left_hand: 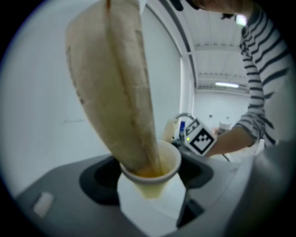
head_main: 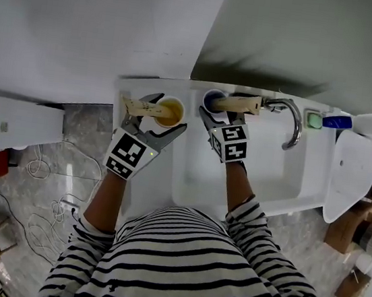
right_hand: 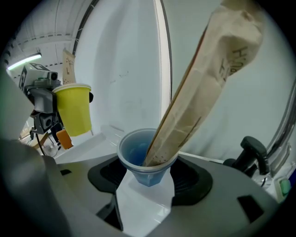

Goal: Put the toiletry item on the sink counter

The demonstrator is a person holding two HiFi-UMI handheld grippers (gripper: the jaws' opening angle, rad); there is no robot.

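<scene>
In the head view my left gripper (head_main: pixel 168 112) is shut on a yellow cup (head_main: pixel 170 112) over the left end of the white sink counter (head_main: pixel 128 84). A tan paper-wrapped packet (head_main: pixel 140 108) stands in that cup. In the left gripper view the cup (left_hand: pixel 155 178) sits between the jaws of that gripper (left_hand: pixel 150 187), and the packet (left_hand: pixel 120 88) leans up and to the left. My right gripper (head_main: pixel 221 112) is shut on a blue cup (head_main: pixel 213 100) near the basin's back left corner. A second tan packet (head_main: pixel 239 104) stands in it; in the right gripper view this cup (right_hand: pixel 145 162) and packet (right_hand: pixel 203 83) fill the middle.
A chrome faucet (head_main: pixel 291 121) curves over the white basin (head_main: pixel 265 168). Behind it lie a green item (head_main: pixel 313 120) and a blue tube (head_main: pixel 338 121). A white lid-shaped piece (head_main: pixel 352 173) stands to the right. On the floor at left are a white box (head_main: pixel 12 125) and cables (head_main: pixel 53 174).
</scene>
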